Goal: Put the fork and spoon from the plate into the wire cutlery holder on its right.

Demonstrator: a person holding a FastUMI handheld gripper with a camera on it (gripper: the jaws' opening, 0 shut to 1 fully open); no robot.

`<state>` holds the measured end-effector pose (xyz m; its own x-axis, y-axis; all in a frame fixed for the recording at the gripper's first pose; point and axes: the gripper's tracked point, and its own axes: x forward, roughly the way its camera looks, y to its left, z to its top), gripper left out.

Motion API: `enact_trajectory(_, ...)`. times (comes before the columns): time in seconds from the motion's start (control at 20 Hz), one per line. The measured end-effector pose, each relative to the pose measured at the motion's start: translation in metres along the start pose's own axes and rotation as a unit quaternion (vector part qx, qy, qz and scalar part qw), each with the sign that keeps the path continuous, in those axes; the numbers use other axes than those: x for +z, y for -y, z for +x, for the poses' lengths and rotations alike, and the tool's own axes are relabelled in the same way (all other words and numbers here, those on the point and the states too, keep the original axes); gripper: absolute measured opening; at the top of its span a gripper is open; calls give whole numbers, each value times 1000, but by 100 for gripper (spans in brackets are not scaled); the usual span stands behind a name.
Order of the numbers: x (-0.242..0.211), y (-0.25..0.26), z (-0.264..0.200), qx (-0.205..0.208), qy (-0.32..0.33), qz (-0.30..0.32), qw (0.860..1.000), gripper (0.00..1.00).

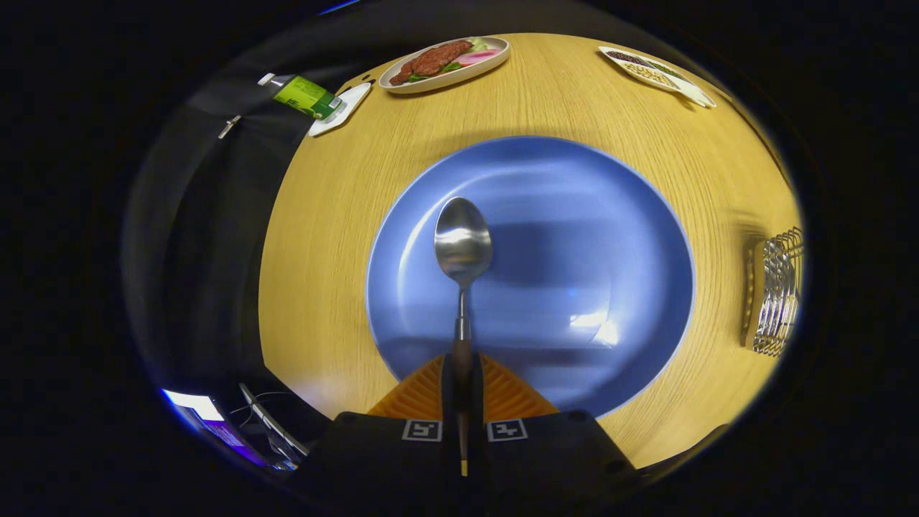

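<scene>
One spoon (463, 248) was clamped by its handle in the gripper (462, 377) over the plate (574, 215); next move, by my judgement, needed carrying right to the holder (775, 291).

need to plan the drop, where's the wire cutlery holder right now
In the gripper view the wire cutlery holder stands on the wooden table, just right of the blue plate, well right of the gripper clamping the spoon.

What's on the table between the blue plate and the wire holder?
Nothing: bare wooden table separates the blue plate from the wire holder. The hand-held gripper grips the spoon.
</scene>
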<state>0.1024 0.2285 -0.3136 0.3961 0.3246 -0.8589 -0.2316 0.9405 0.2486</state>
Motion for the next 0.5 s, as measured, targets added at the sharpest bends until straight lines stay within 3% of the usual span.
enact_trajectory(0.3,-3,3,-21,14,4,3,1000,5)
enact_trajectory(0.5,-1,14,-62,12,18,-40,999,5)
